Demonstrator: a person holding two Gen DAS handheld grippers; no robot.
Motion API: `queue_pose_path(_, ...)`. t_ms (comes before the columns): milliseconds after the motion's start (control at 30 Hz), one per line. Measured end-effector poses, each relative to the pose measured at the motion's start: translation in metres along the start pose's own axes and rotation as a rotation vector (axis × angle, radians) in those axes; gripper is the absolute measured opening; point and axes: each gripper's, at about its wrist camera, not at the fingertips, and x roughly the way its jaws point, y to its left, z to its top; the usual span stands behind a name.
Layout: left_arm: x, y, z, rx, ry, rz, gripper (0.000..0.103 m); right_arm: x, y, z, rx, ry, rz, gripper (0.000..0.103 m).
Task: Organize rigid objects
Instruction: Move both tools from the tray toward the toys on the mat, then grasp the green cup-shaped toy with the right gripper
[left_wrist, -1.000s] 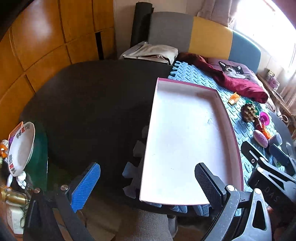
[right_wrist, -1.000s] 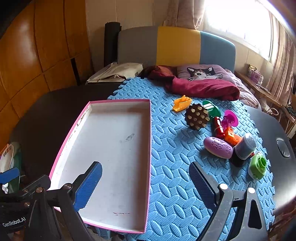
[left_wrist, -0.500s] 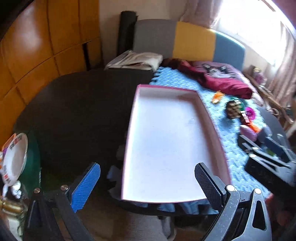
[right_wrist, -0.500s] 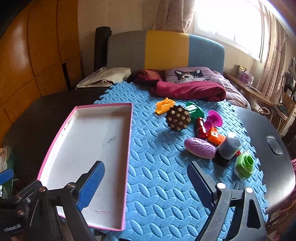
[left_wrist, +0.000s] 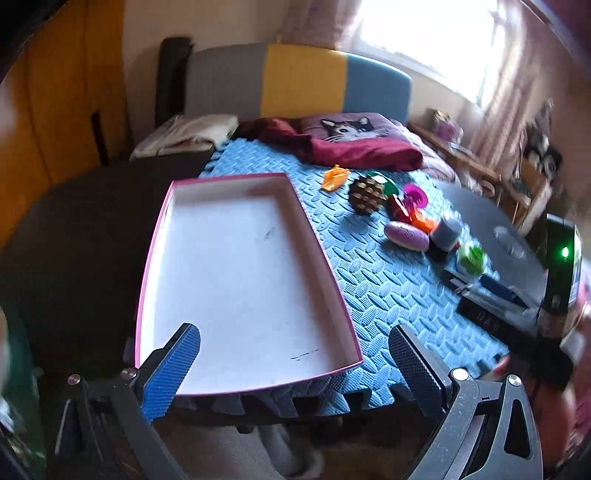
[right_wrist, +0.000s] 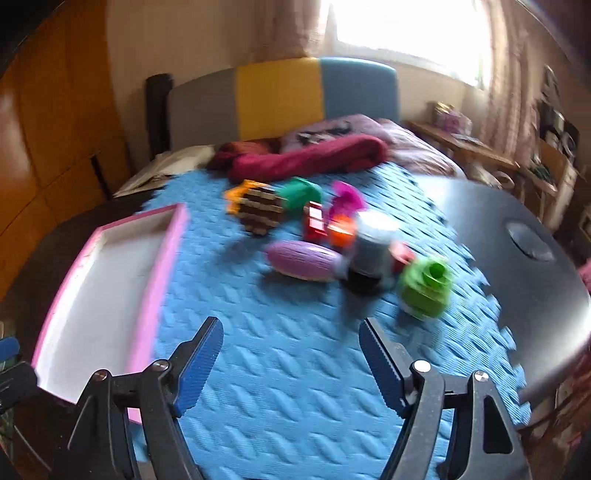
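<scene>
Two tools are in play, and neither holds anything. The right tool (right_wrist: 290, 360) is closing its jaws, with only bare blue foam mat (right_wrist: 295, 387) between them; compared with a second ago it has swung away from the tray and now faces the toys. The left tool (left_wrist: 295, 363) stands wide, with nothing between its jaws, over the near end of the pink-rimmed tray (left_wrist: 325, 258), having shifted across so the toys come into its view too. I read this as the start of a first pick: the tray's white floor is bare, so none of the sorting is done.

Both tools point downward at a slant toward the mat. Ahead of the right tool lies the cluster: a purple oval piece (right_wrist: 304, 260), a grey cylinder (right_wrist: 373, 243), a green ring-shaped toy (right_wrist: 426, 288), a brown studded block (right_wrist: 260, 212), and red, orange, magenta and dark green pieces behind. All sit on the mat, well apart from the tray. The right view is blurred, so fine shapes are uncertain.
</scene>
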Motion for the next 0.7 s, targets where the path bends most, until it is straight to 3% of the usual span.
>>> queue_pose_path(100,0.005,-0.012,-0.001,0.047,0.024,0.047,0.103,0.002,-0.049,-0.002,0.147,0.006,-0.044,0.077)
queue_pose_path(300,0.007,-0.018,-0.005,0.007,0.031,-0.002,0.103,0.008,-0.114,0.009,0.327,-0.002,-0.119,0.076)
queue_pose_path(400,0.006,-0.023,-0.005,0.011,0.027,0.013,0.103,0.011,-0.122,0.017,0.365,-0.007,-0.096,0.075)
queue_pose_path(467,0.007,-0.025,-0.005,0.016,0.029,0.009,0.103,0.021,-0.122,0.025,0.369,0.006,-0.088,0.068)
queue_pose_path(700,0.008,-0.018,-0.004,0.003,0.043,0.017,0.103,0.052,-0.101,0.036,0.280,0.066,-0.067,0.063)
